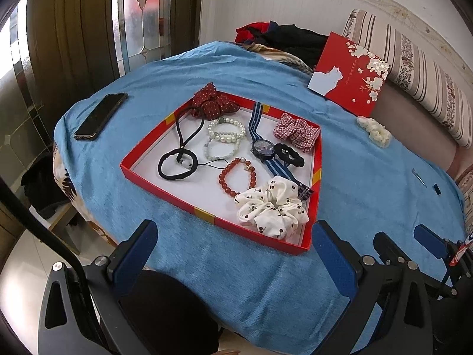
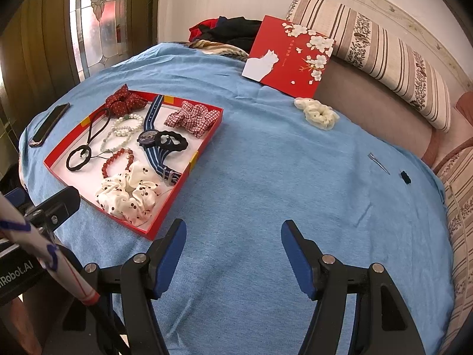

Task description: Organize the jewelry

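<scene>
On the blue cloth (image 2: 266, 153) covering the table sits a shallow red tray (image 1: 165, 188) with a white floor, holding the jewelry and hair accessories: a white cherry-print scrunchie (image 1: 270, 207) in the near corner, a red bead bracelet (image 1: 236, 176) just beside it, two overlapping pearl bracelets (image 1: 226, 136) toward the middle, a blue-striped watch (image 1: 263, 148) lying diagonally with a black wavy hair tie (image 1: 289, 153) touching its face, a red-checked scrunchie (image 1: 295, 131) in the far right corner, a red dotted bow (image 1: 211, 103) at the far corner, and black elastic hair ties (image 1: 177, 165) along the left side. Outside the tray, a cream scrunchie (image 2: 316, 112) lies near the far edge of the cloth, just beside the red tray lid (image 2: 288, 56) propped against a striped cushion (image 2: 384, 50); a small metal clip (image 2: 378, 162) and a small black item (image 2: 405, 177) rest well to the right, and a dark phone (image 1: 100, 115) lies left of the tray. Left gripper (image 1: 233, 248) hangs spread wide at the tray's near corner, holding nothing; right gripper (image 2: 233, 245) is likewise spread, empty, above bare cloth.
</scene>
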